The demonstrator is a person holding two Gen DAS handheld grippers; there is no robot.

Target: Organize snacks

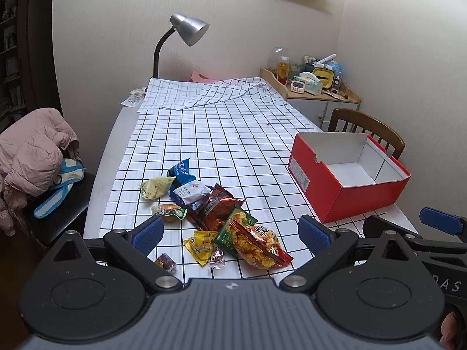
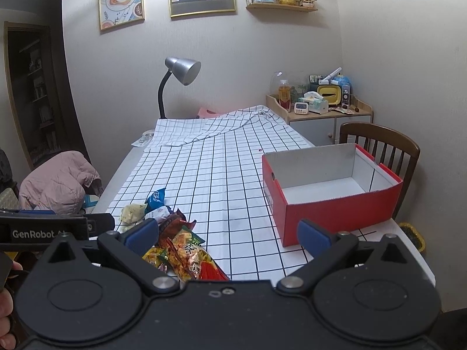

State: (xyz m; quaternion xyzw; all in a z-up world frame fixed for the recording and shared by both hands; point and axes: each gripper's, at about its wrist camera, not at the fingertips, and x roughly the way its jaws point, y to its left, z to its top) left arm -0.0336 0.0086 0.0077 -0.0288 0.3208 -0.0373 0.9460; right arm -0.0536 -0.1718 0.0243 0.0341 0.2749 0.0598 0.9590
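A: Both jaws spread wide, nothing between them. Left gripper [image 1: 230, 233] hangs over the near end of the snack pile [image 1: 216, 215], right gripper [image 2: 229, 234] just beside it, aimed between pile and box.

B: Where's the stuff exactly?

A: Snacks heaped loose on the checked tablecloth [image 1: 221, 134], near-left part of the table. Orange chip bag [image 1: 259, 246] nearest, brown-red bag [image 1: 217, 208] behind it, blue packet [image 1: 181, 172] at the far end, pale green packet [image 1: 154, 188] to its left, yellow packet [image 1: 201, 245] and small wrapped candies at the near edge.

B: And the red box [image 1: 367, 195]?

A: Right side, well apart from the pile, open top facing up, nothing inside that I can see. A divider splits off a narrow right section. Probably set there as the drop spot, within reach of the right hand.

B: Why the wide jaws?

A: My guess: ready to pinch a first bag. Packets overlap, so the top chip bag looks easiest. Crinkly film, could slip.

B: Progress?

A: Not started, judging by the bare box.
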